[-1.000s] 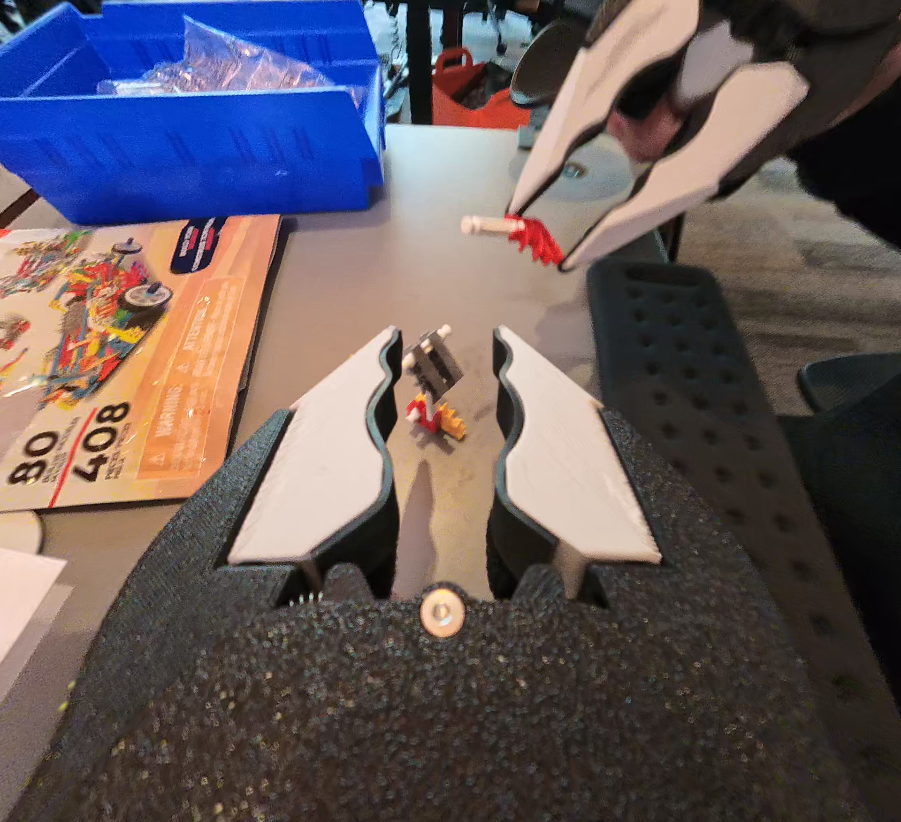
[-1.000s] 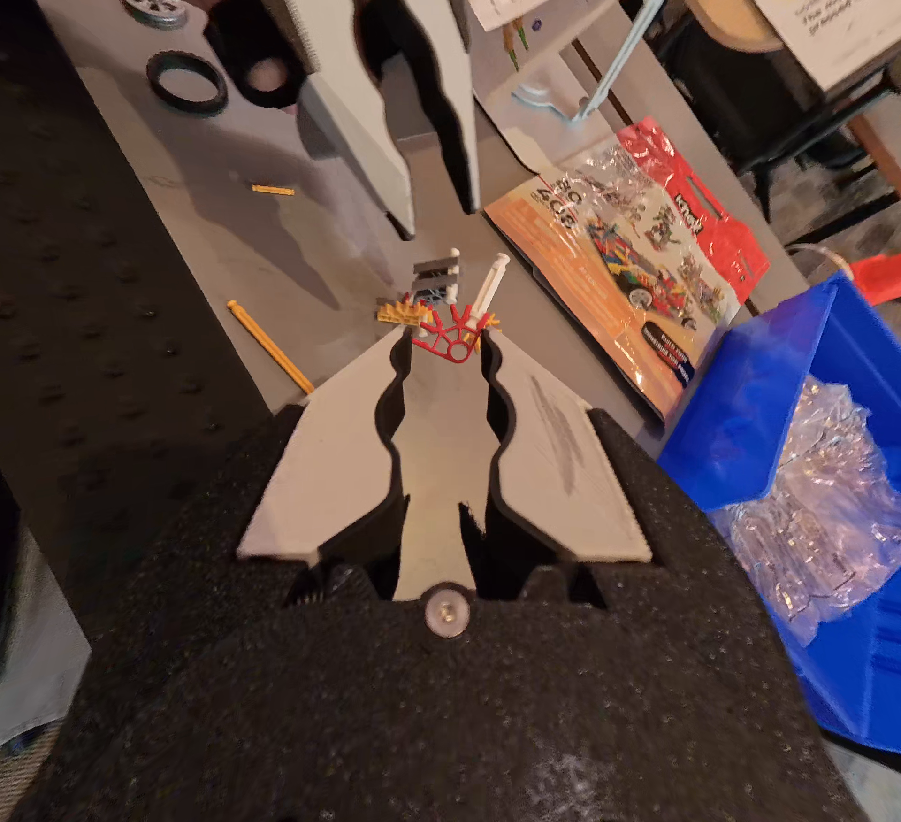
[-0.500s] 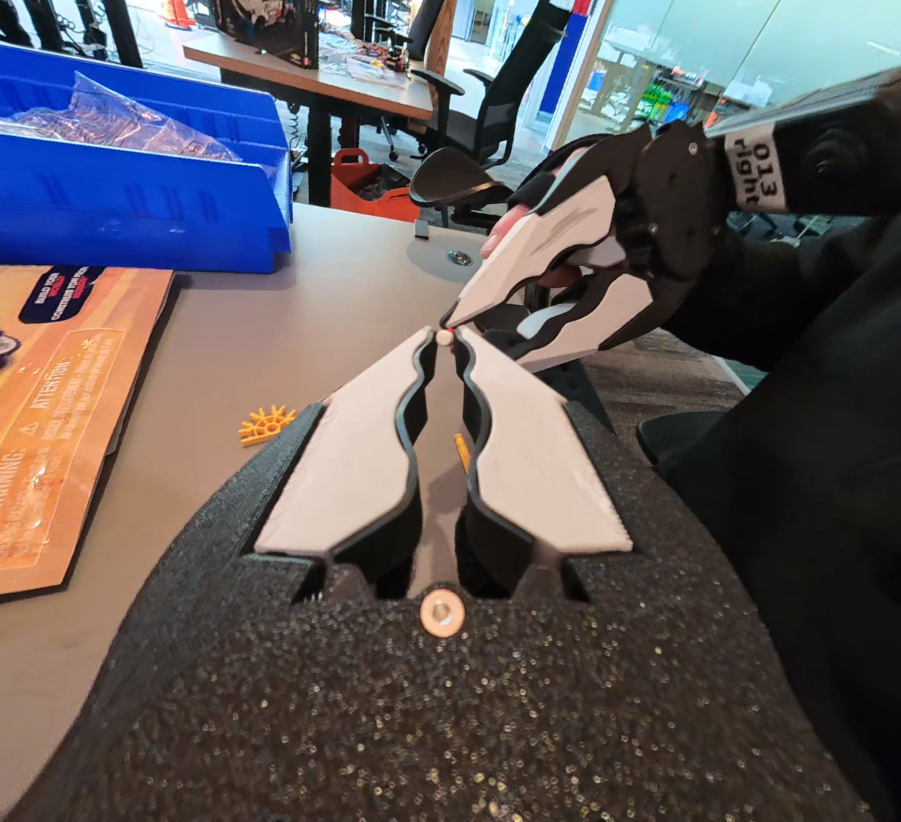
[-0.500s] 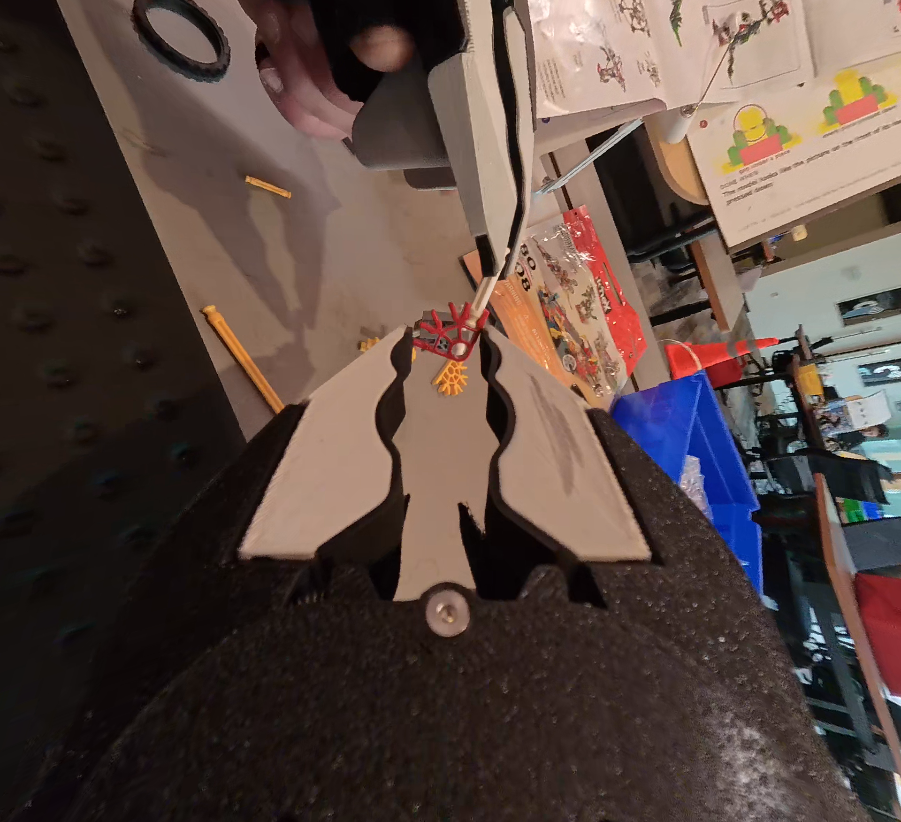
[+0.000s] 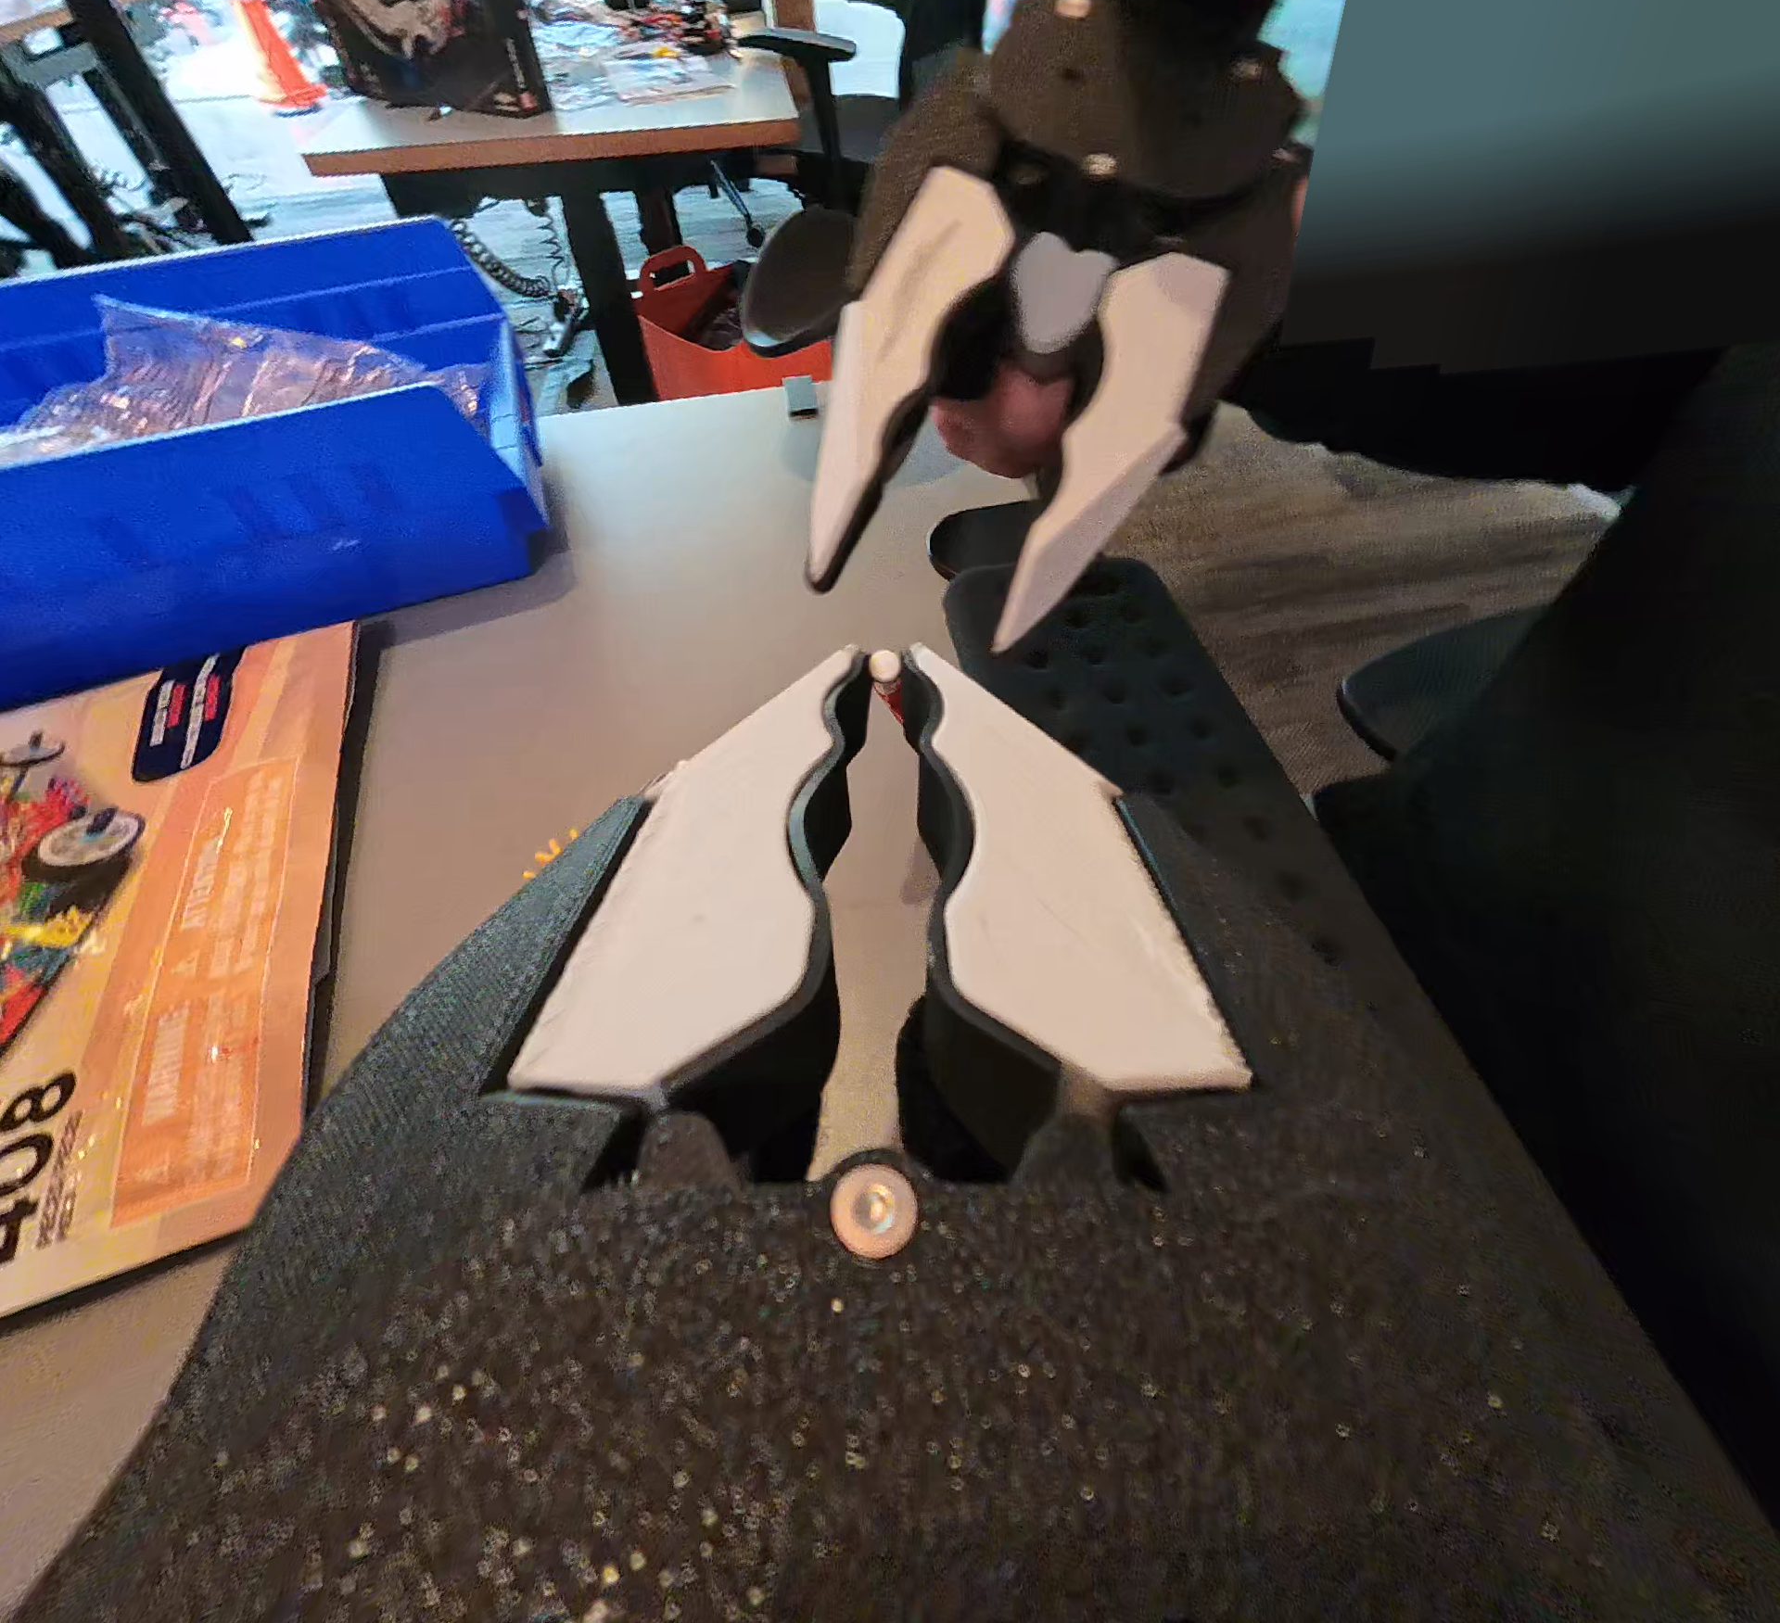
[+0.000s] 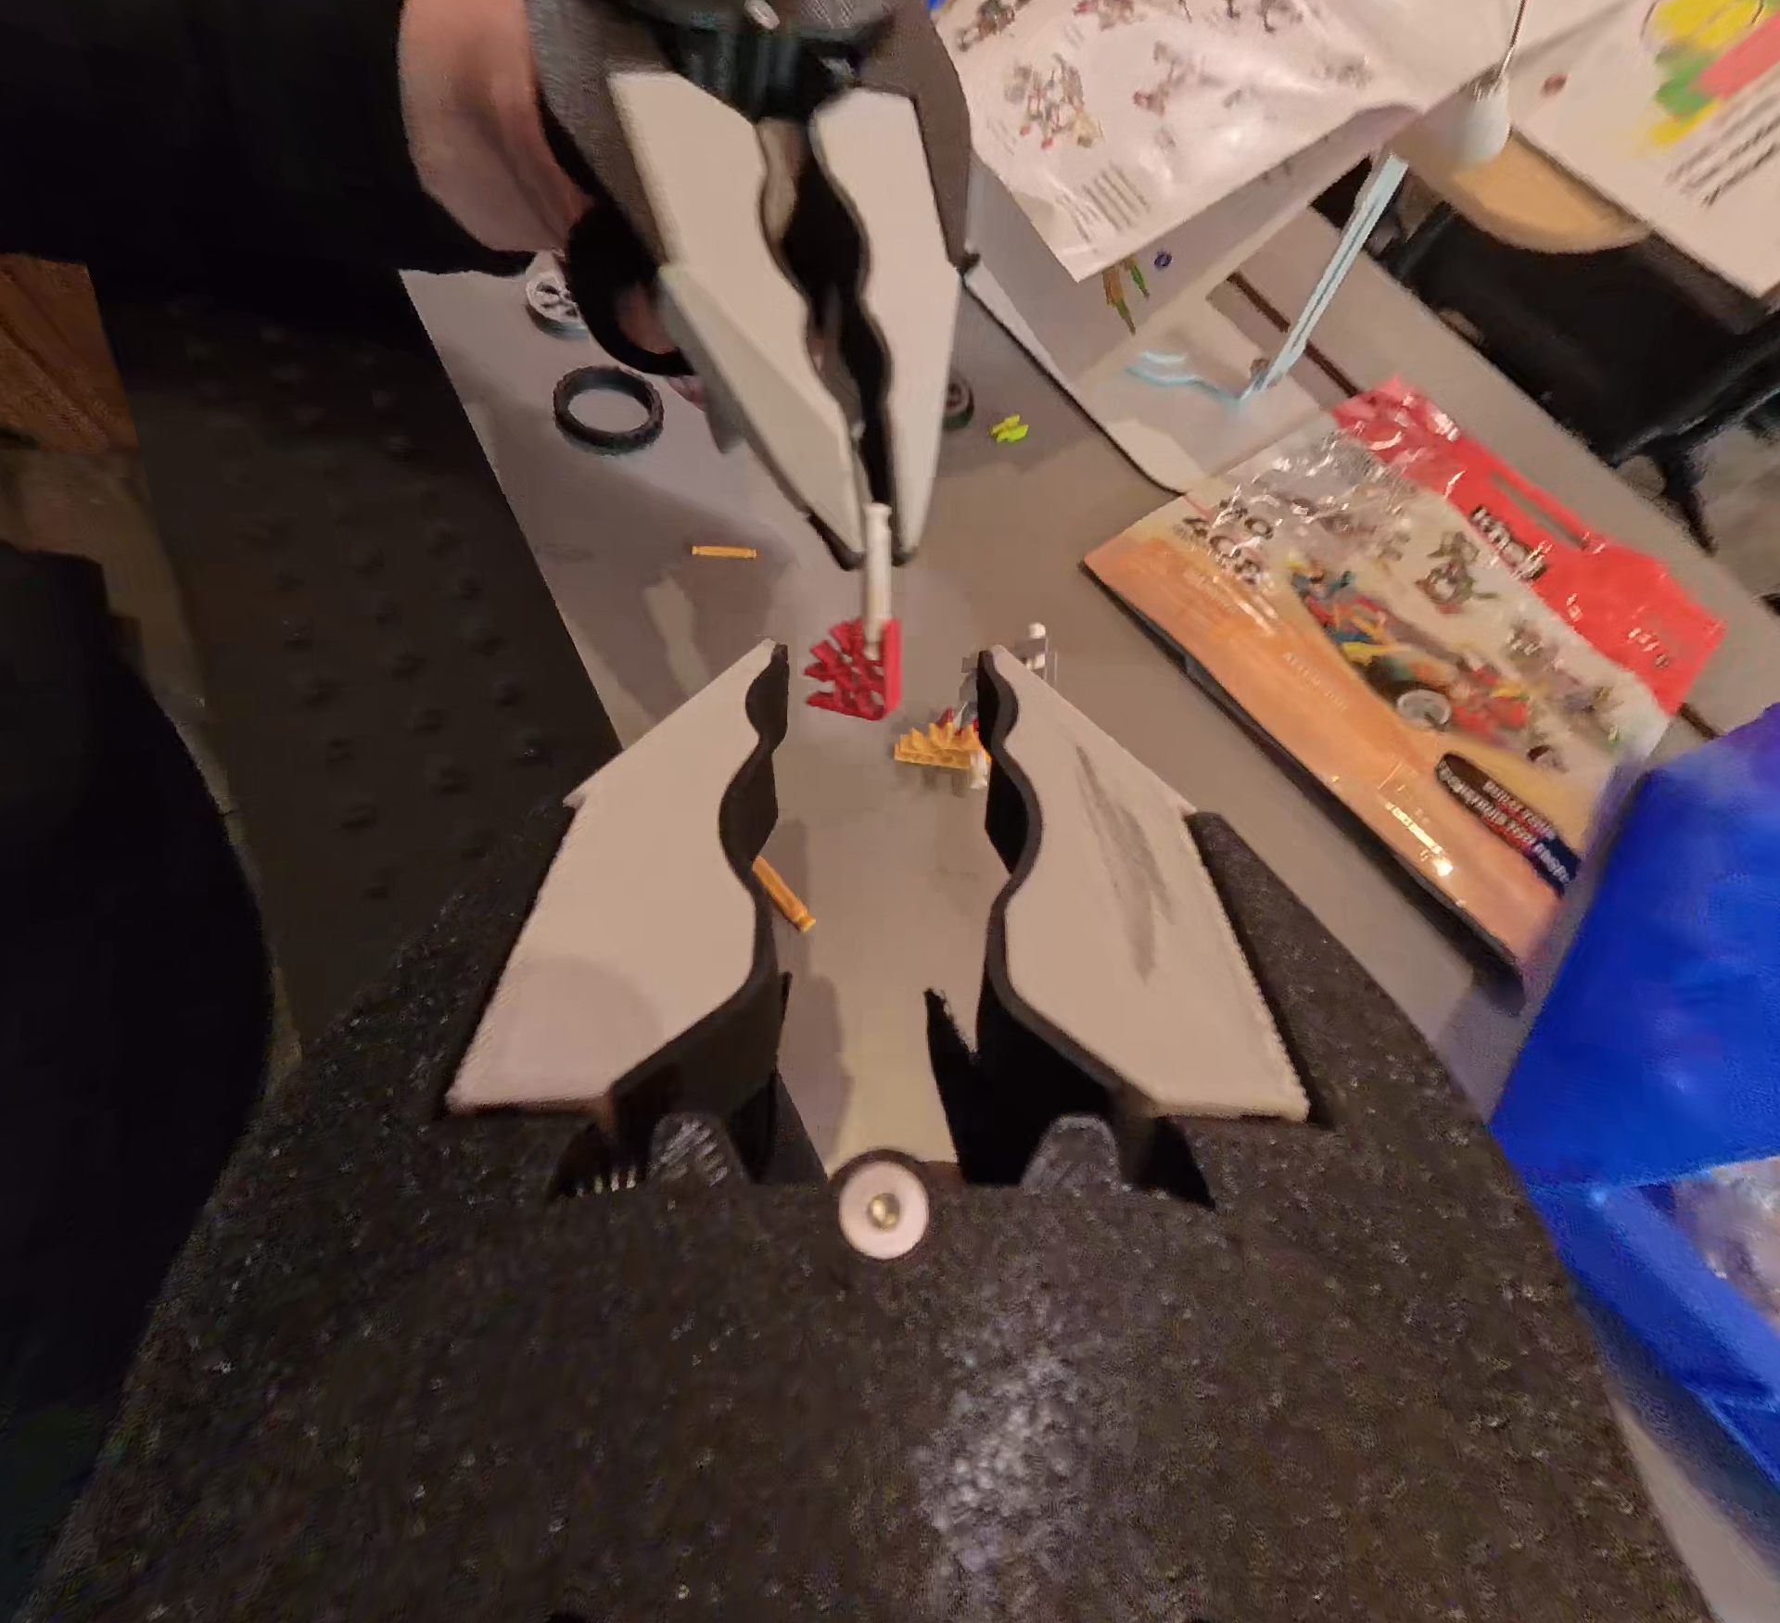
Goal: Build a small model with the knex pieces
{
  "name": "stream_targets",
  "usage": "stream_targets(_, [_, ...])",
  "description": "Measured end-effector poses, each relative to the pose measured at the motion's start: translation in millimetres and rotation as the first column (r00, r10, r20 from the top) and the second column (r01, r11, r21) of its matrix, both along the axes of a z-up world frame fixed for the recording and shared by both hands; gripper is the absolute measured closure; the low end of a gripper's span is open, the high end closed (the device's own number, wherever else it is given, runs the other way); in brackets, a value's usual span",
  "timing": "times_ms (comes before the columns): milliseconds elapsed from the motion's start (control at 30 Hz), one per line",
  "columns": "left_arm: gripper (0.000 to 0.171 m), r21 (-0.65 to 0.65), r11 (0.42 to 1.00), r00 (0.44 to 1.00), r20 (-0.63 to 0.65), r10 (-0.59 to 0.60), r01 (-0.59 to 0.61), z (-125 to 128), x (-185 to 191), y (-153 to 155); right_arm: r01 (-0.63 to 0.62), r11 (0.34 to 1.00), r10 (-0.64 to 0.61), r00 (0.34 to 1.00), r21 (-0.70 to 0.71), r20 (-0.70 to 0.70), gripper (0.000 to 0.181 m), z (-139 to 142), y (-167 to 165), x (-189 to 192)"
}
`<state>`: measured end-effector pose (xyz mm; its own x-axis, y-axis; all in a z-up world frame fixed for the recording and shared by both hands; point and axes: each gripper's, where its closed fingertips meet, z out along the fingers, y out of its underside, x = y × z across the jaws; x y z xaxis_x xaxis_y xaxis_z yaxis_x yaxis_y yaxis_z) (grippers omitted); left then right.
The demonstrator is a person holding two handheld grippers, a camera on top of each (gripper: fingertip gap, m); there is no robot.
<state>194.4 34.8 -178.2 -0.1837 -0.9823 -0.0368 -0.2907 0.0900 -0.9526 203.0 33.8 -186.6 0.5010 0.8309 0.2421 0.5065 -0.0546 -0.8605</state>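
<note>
Pinching a white rod (image 6: 876,561) w/ red connector (image 6: 857,672), left gripper (image 5: 883,662) is clamped; right gripper (image 6: 881,662) spread apart nr printed toy bag (image 6: 1397,662).

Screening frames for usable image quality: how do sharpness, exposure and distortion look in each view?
Left wrist view: own tongs sharp, the right tongs ahead slightly smeared, bright windows behind washed out, a flat grey patch at upper right. Right wrist view: dimmer and warmer, motion blur on the blue bin and paper sheets; wide-angle bending at both views' edges.
</note>
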Motion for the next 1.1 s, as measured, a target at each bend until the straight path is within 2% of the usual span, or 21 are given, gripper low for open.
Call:
stream_targets(67, [0.167,0.048,0.998,1.000,-0.010,-0.028,0.028,-1,1,-7,-0.020,0.998,0.021,1.000,-0.055,0.017,0.151,-10,0,-1])
stream_targets(167, [0.167,0.088,0.995,0.999,-0.015,-0.037,0.038,-3,2,-10,-0.050,0.996,0.054,0.997,-0.068,0.056,0.172,-19,-1,-8])
stream_targets(267, [0.167,0.091,0.994,0.998,-0.016,-0.055,0.056,-4,1,-12,-0.062,0.996,0.066,0.996,-0.066,0.064,0.172,-22,-1,-14])
stream_targets(400, [0.167,0.098,0.992,0.996,-0.019,-0.083,0.085,-5,1,-15,-0.061,0.993,0.065,0.997,-0.102,0.035,0.159,-24,-2,-15])
stream_targets(467, [0.167,0.108,0.990,0.995,-0.022,-0.093,0.095,-6,1,-17,-0.078,0.991,0.082,0.996,-0.105,0.033,0.160,-25,-4,-17])
stream_targets(500, [0.167,0.110,0.989,0.995,-0.020,-0.098,0.100,-5,1,-17,-0.085,0.991,0.090,0.995,-0.103,0.037,0.169,-26,-5,-18])
stream_targets(600, [0.167,0.108,0.989,0.995,-0.017,-0.103,0.104,-5,1,-18,-0.088,0.992,0.092,0.995,-0.095,0.038,0.171,-26,-5,-18])
stream_targets(900, [0.161,0.122,0.993,1.000,-0.011,-0.005,0.007,-2,2,4,0.043,0.992,-0.041,0.999,-0.120,0.019,0.176,-32,8,0])
stream_targets(1100, [0.140,0.175,0.977,0.988,-0.077,0.134,-0.119,-17,2,35,0.207,0.968,-0.196,0.976,-0.138,0.090,0.176,-52,26,21])
